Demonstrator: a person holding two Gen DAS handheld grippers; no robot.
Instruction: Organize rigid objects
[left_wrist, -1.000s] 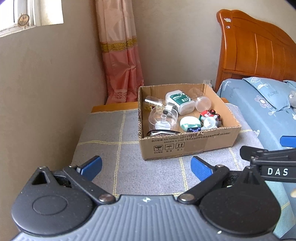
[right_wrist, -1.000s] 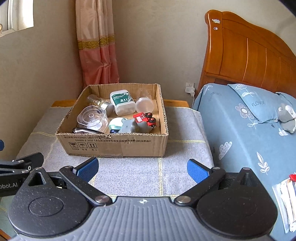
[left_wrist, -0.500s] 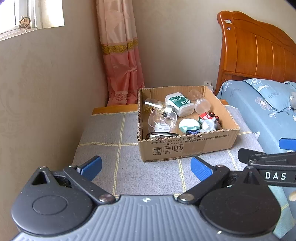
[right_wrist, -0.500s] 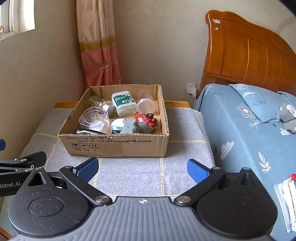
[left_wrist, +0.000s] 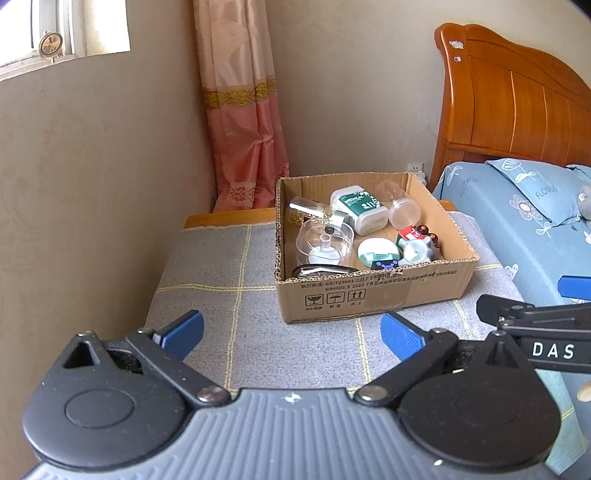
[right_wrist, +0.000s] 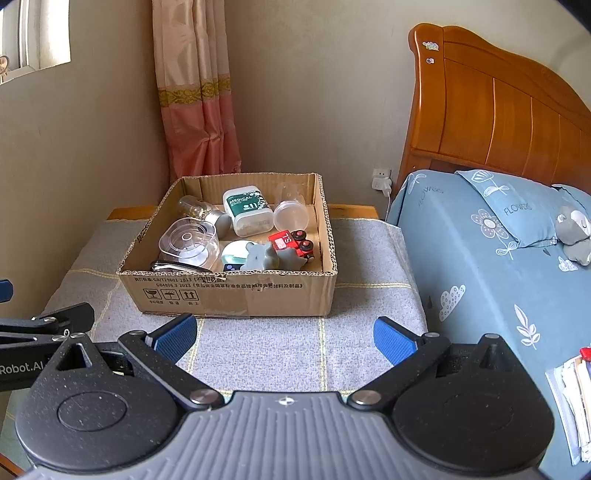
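Note:
A shallow cardboard box (left_wrist: 373, 293) (right_wrist: 236, 293) stands on a grey cloth-covered table. Inside lie a clear round container (left_wrist: 324, 243) (right_wrist: 188, 242), a green-and-white medical tub (left_wrist: 360, 208) (right_wrist: 247, 208), a clear jar (left_wrist: 400, 208) (right_wrist: 290, 214), a small glass bottle (right_wrist: 199, 210), a white-green disc (left_wrist: 377, 251), a grey toy (right_wrist: 264, 256) and a red toy car (right_wrist: 295, 240). My left gripper (left_wrist: 291, 334) is open and empty, well short of the box. My right gripper (right_wrist: 284, 334) is also open and empty, in front of the box.
The table's grey cloth (left_wrist: 221, 266) (right_wrist: 362, 258) has bare room left and right of the box. A wall stands close on the left, a pink curtain (left_wrist: 243, 122) behind. A bed with blue bedding (right_wrist: 480, 266) and a wooden headboard (right_wrist: 498, 110) borders the right side.
Both grippers have drawn back and risen slightly, so the box looks a little farther away. Both stay open; the box's contents have not moved.

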